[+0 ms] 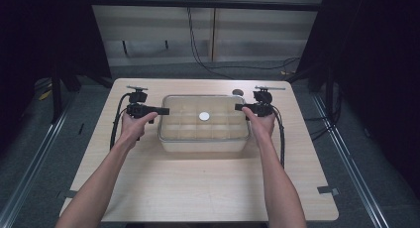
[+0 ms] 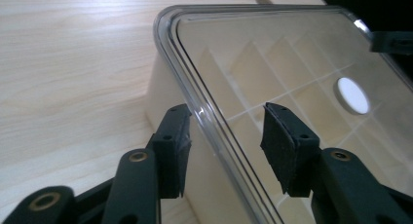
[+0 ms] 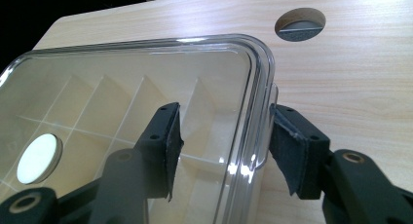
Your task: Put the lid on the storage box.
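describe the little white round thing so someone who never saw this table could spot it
Start at the wooden table and find the clear lidded box between the two grippers. The white disc sits at the middle of its lid, above the compartment grid. It is the one opaque white spot on the see-through box.

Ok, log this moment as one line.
left gripper: open, straddling box lid rim | right gripper: open, straddling opposite rim | lid on

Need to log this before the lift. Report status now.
Left tongs open, straddling the clear lid rim. Right tongs open, straddling the opposite rim. Divided box on table, lid on. Nothing in the way.
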Demonstrator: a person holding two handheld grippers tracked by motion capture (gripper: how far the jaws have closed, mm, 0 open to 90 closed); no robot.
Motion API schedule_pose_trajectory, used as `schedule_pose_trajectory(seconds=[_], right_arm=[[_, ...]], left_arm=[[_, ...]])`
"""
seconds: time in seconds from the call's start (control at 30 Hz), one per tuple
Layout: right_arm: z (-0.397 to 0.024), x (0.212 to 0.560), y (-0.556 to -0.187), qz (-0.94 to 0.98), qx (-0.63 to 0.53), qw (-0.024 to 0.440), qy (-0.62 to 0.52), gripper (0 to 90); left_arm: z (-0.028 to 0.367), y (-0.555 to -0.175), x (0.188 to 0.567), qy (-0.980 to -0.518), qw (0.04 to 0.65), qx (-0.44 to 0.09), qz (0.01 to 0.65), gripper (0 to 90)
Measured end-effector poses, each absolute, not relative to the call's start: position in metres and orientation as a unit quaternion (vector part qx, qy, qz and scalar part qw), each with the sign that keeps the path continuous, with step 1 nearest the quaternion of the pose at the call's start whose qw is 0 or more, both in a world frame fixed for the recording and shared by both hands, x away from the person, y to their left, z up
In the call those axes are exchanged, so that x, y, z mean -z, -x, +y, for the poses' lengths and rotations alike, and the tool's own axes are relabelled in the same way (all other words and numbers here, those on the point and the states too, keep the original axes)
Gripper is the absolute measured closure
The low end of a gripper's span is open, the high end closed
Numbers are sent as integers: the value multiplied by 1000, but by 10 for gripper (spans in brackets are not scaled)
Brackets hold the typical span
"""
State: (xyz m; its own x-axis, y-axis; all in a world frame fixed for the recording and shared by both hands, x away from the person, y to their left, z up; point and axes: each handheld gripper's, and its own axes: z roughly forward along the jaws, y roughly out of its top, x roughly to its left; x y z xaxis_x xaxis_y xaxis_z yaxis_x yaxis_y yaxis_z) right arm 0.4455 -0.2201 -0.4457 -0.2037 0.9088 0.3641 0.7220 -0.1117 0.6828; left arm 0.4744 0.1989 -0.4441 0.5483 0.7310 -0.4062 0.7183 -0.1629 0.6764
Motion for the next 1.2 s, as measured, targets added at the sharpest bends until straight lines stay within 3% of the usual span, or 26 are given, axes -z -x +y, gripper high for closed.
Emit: schedule_pose_trajectory(seconds=[0.07,0.23,0.63,0.77,1.0,1.2], right_arm=[[-220,445,-445,658,-411,113,-621,462],[-225,437,-439,661,-414,121,-614,389],[-228,427,-395,679,-455,124,-563,403],[-234,422,-376,676,-473,117,-553,406],[-238,423,-346,678,-481,99,-546,406],[-242,426,-322,667,-497,109,-544,421]], left_arm=[[199,-474,443,-764,437,-11,475,554],[206,-466,438,-763,444,-19,469,482],[226,-428,426,-763,460,-38,453,453],[229,-413,427,-768,457,-44,447,537],[234,-386,427,-775,458,-71,429,520],[238,-364,419,-782,461,-87,410,517]])
